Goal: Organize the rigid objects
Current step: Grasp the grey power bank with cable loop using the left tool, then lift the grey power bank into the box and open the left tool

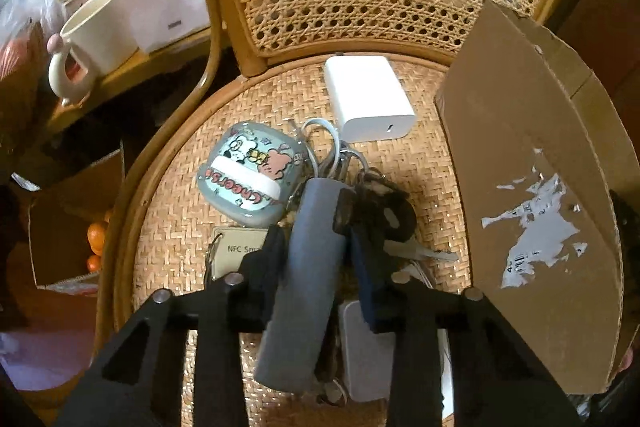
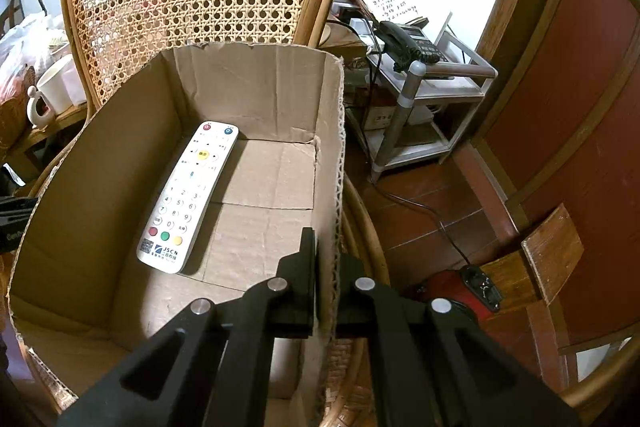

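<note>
The left gripper (image 1: 318, 247) has narrowed its jaws round the grey fob (image 1: 304, 283) at the seat's (image 1: 180, 211) near edge; squeeze its middle so the keys (image 1: 344, 163) lift clear of the cartoon case (image 1: 248, 175), charger (image 1: 368, 103) beyond. The right gripper (image 2: 326, 279) pinches the box (image 2: 256, 95) wall shut; hold it steady, remote (image 2: 188, 199) inside

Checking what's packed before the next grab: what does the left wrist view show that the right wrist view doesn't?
Left only: left gripper around a grey bar, key bunch, cartoon case, white charger on the seat.
Right only: white remote inside the box, right gripper shut on its wall.
Both: cardboard box, cream mug.
</note>
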Action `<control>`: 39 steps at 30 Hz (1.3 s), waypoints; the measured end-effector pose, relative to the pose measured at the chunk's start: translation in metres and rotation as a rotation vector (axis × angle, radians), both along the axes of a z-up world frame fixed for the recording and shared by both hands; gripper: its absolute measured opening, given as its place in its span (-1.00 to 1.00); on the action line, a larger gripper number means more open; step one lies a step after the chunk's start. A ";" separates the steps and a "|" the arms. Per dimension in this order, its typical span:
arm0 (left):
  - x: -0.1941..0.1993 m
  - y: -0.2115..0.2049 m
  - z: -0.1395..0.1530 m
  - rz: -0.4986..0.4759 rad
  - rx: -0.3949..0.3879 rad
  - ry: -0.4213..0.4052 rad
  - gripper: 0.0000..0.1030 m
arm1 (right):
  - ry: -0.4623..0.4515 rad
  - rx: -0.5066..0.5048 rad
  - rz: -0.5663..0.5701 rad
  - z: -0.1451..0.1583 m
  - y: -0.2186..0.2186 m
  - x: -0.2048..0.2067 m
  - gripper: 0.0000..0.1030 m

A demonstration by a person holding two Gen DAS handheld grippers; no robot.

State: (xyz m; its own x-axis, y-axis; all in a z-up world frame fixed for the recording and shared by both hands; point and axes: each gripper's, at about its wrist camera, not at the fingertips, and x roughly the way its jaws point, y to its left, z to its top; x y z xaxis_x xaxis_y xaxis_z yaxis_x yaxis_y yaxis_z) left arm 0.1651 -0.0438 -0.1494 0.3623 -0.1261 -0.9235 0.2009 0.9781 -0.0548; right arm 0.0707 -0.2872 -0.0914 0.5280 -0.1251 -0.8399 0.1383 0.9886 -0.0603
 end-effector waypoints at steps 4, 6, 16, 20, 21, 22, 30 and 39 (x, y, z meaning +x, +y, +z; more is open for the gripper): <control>0.001 0.001 0.002 0.011 0.001 -0.002 -0.43 | 0.000 -0.004 0.003 0.000 0.000 0.000 -0.88; 0.001 0.005 0.006 0.027 -0.009 -0.009 -0.44 | 0.000 -0.005 0.003 0.000 -0.001 0.001 -0.88; -0.011 0.020 0.040 0.065 -0.019 -0.105 -0.46 | 0.000 -0.005 0.003 0.000 -0.001 0.000 -0.88; -0.019 0.023 0.056 0.077 -0.014 -0.161 -0.47 | 0.000 -0.005 0.003 0.000 -0.001 0.000 -0.88; -0.021 0.025 0.060 0.092 -0.022 -0.172 -0.47 | 0.000 -0.005 0.002 0.000 -0.001 0.000 -0.88; -0.023 0.028 0.063 0.103 -0.031 -0.181 -0.48 | 0.001 -0.004 0.002 -0.001 -0.001 0.000 -0.88; -0.034 0.026 0.081 0.094 -0.008 -0.250 -0.49 | 0.002 -0.002 -0.001 0.000 -0.002 0.001 -0.88; -0.053 0.029 0.111 0.132 -0.035 -0.363 -0.49 | 0.003 -0.001 -0.001 0.000 -0.002 0.001 -0.88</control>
State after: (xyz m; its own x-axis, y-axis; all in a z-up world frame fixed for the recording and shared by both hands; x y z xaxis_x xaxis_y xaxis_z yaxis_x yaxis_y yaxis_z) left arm 0.1125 -0.0143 -0.0380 0.6800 -0.0859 -0.7282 0.0860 0.9956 -0.0372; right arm 0.0719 -0.2888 -0.0916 0.5255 -0.1267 -0.8413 0.1391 0.9883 -0.0619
